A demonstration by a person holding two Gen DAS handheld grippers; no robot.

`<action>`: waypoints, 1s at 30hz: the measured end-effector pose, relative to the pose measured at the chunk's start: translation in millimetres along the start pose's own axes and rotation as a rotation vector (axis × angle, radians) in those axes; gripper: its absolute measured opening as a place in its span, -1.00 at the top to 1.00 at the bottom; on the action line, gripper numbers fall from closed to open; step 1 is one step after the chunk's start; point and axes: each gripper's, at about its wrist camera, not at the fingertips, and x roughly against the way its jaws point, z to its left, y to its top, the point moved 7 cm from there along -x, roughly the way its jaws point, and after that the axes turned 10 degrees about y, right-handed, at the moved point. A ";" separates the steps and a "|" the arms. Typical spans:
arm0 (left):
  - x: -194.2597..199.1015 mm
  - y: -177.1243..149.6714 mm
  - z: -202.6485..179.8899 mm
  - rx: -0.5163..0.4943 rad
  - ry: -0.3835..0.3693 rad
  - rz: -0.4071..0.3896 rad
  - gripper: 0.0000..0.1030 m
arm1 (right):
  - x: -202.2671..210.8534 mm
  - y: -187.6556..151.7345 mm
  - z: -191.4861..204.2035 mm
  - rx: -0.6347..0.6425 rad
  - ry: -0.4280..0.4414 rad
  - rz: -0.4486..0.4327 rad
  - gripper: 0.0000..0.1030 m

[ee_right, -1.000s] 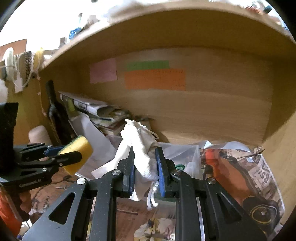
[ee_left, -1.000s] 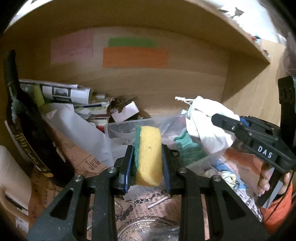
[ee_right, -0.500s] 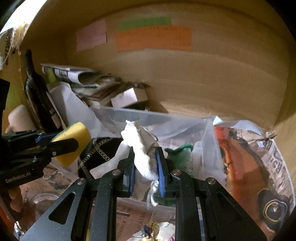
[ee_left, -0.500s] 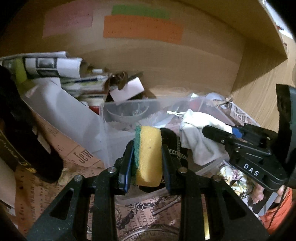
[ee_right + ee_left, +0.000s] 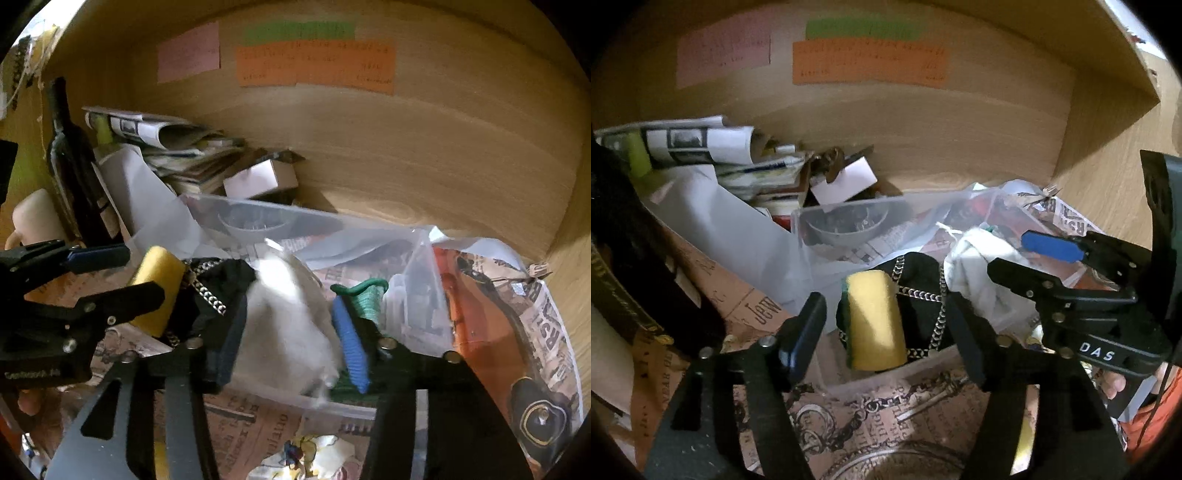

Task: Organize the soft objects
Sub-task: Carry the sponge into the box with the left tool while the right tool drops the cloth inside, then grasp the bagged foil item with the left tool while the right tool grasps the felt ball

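My left gripper (image 5: 886,317) is open, and the yellow-and-green sponge (image 5: 873,319) lies between its spread jaws on a black chain-trimmed cloth (image 5: 923,295) inside the clear plastic bin (image 5: 849,210). My right gripper (image 5: 291,332) is open too, and the white cloth (image 5: 288,325) sits blurred between its jaws in the same bin, beside a green knitted item (image 5: 365,295). The sponge (image 5: 159,288) also shows in the right wrist view under the left gripper (image 5: 110,273). The right gripper (image 5: 1027,258) shows in the left wrist view over the white cloth (image 5: 975,266).
The bin stands in a wooden shelf nook (image 5: 406,155) lined with printed paper. Rolled newspapers (image 5: 694,142), a small white box (image 5: 258,179) and a dark bottle (image 5: 70,155) crowd the back left. A glass bowl rim (image 5: 886,461) is just below the left gripper.
Both grippers have opened over the bin. The sponge and the white cloth have been let go and dropped into it. Both cameras have moved closer and tilted down.
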 end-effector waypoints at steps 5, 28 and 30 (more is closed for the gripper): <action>23.4 2.1 3.7 0.014 -0.014 -0.033 -0.63 | 29.1 8.2 6.7 0.007 0.000 -0.070 -0.29; 54.3 -90.5 -17.9 0.008 -0.080 0.082 -0.98 | 77.9 -58.9 37.4 -0.011 0.048 -0.051 -0.53; 49.2 -101.2 -21.9 0.004 -0.090 0.109 -0.98 | 74.4 -66.6 38.6 -0.022 0.053 -0.030 -0.53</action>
